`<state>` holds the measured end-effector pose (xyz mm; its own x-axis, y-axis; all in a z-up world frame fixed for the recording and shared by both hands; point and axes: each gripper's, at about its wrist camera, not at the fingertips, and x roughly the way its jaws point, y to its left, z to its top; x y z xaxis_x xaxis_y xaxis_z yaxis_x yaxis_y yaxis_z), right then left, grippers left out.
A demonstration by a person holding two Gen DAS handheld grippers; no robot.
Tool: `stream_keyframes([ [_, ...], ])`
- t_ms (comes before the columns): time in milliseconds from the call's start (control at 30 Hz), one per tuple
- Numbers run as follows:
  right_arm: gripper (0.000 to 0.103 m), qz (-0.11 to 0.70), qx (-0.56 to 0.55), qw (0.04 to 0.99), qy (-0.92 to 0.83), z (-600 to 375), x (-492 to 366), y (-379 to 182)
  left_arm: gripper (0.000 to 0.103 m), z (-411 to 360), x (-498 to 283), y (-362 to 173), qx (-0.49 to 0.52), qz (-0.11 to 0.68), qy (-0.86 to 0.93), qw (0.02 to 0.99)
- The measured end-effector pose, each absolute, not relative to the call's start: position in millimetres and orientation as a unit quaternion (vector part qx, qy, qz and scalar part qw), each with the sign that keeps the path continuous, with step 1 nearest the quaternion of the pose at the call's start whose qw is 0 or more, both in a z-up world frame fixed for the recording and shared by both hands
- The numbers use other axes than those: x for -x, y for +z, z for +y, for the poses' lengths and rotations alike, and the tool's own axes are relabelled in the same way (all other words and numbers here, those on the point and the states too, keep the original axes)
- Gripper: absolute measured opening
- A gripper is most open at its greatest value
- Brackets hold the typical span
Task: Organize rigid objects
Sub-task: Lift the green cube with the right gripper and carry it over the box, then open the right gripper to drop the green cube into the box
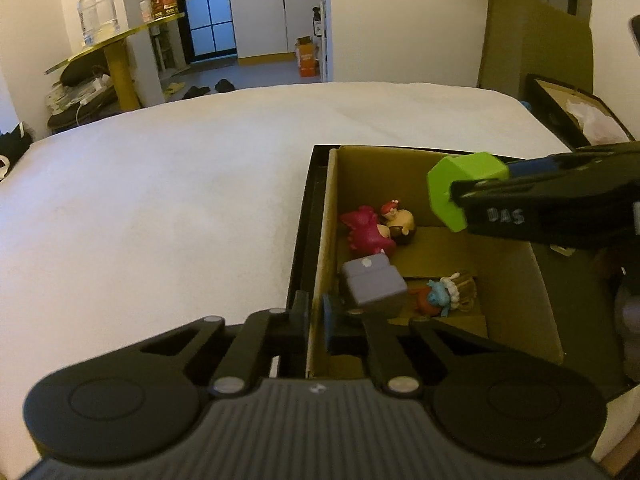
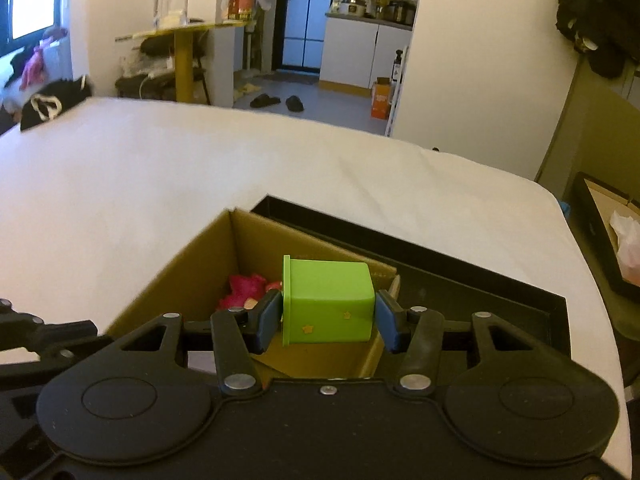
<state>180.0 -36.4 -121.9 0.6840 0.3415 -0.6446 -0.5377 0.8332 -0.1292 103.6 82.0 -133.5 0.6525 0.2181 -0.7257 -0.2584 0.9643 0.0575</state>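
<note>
A cardboard box point(image 1: 516, 280) sits in a black lid on the white bed. Inside lie a pink toy point(image 1: 366, 230), a small figure with a red cap point(image 1: 400, 220), a grey cube point(image 1: 374, 282) and a blue-and-red figure point(image 1: 438, 294). My right gripper point(image 2: 326, 312) is shut on a green cup-shaped block point(image 2: 328, 306), held sideways above the box; it also shows in the left wrist view point(image 1: 460, 184). My left gripper point(image 1: 316, 320) straddles the box's left wall, jaws close together on it. The pink toy also shows in the right wrist view point(image 2: 244, 288).
The white bed point(image 1: 160, 200) spreads left and beyond the box. A second black-rimmed box point(image 1: 576, 112) stands off the bed's right side. A yellow side table point(image 1: 116, 52) with a jug stands by the far wall.
</note>
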Motion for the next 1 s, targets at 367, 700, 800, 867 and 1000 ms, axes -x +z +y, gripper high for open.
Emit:
stream_keyframes([
  [367, 0.050, 0.297, 0.199, 0.907, 0.223, -34, -165, -126, 0.005, 80, -104, -132, 0.022, 0.389, 0.129, 0.912],
  [700, 0.051, 0.297, 0.169, 0.914, 0.217, -47, -170, -118, 0.005, 74, -103, -129, 0.008, 0.386, 0.140, 0.912],
  [800, 0.052, 0.295, 0.152, 0.919, 0.212, -56, -171, -114, 0.005, 76, -103, -128, 0.010, 0.387, 0.144, 0.911],
  [867, 0.052, 0.294, 0.139, 0.922, 0.208, -63, -171, -111, 0.005, 76, -103, -128, 0.008, 0.388, 0.147, 0.910],
  [1000, 0.052, 0.295, 0.121, 0.927, 0.196, -74, -177, -109, 0.005, 72, -103, -126, -0.003, 0.386, 0.156, 0.909],
])
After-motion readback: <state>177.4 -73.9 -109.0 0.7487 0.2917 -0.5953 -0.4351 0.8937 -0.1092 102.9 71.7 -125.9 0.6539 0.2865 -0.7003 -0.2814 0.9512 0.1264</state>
